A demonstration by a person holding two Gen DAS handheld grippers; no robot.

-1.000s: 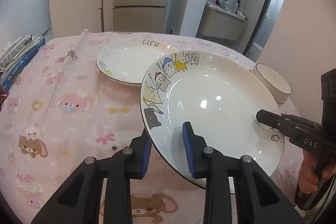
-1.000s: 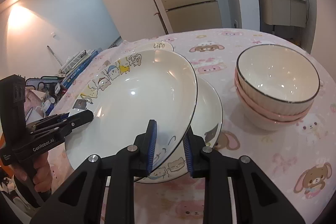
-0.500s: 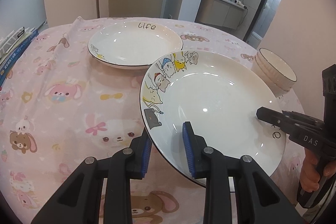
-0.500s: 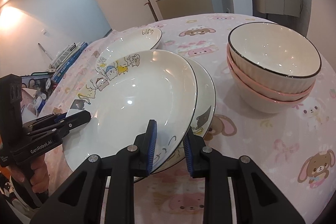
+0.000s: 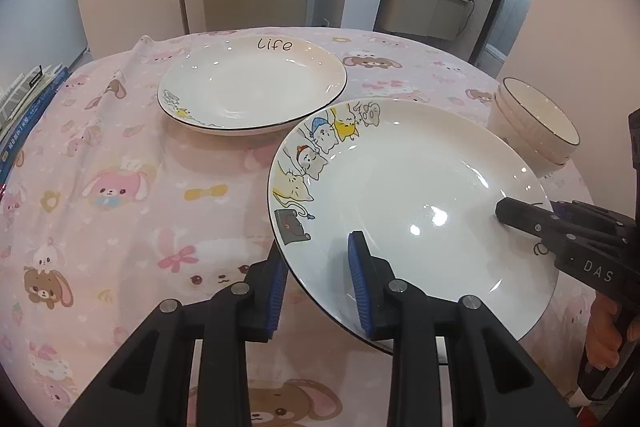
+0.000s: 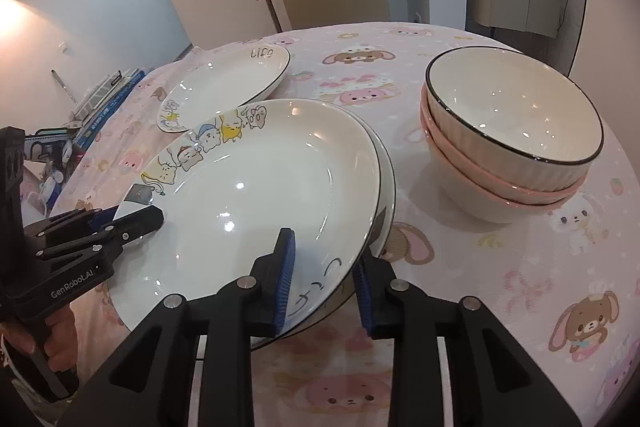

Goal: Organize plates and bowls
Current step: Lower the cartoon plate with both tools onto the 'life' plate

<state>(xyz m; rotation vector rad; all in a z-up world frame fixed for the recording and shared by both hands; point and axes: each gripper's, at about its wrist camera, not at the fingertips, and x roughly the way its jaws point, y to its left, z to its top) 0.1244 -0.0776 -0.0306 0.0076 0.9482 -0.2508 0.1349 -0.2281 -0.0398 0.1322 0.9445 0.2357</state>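
A table under a pink cartoon cloth (image 5: 120, 163) carries a lone plate (image 5: 252, 87), stacked plates (image 6: 386, 163) and stacked bowls (image 6: 512, 143)

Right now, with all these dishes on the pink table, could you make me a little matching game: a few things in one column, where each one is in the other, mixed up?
Things:
1. cat plate
2. Life plate
3. stacked bowls
4. books

Places:
A. far side of the tablecloth, lying alone
B. beyond the table's left edge
C. gripped by left gripper and right gripper, over another plate
D. right of the plates

Pairs: 1-C, 2-A, 3-D, 4-B
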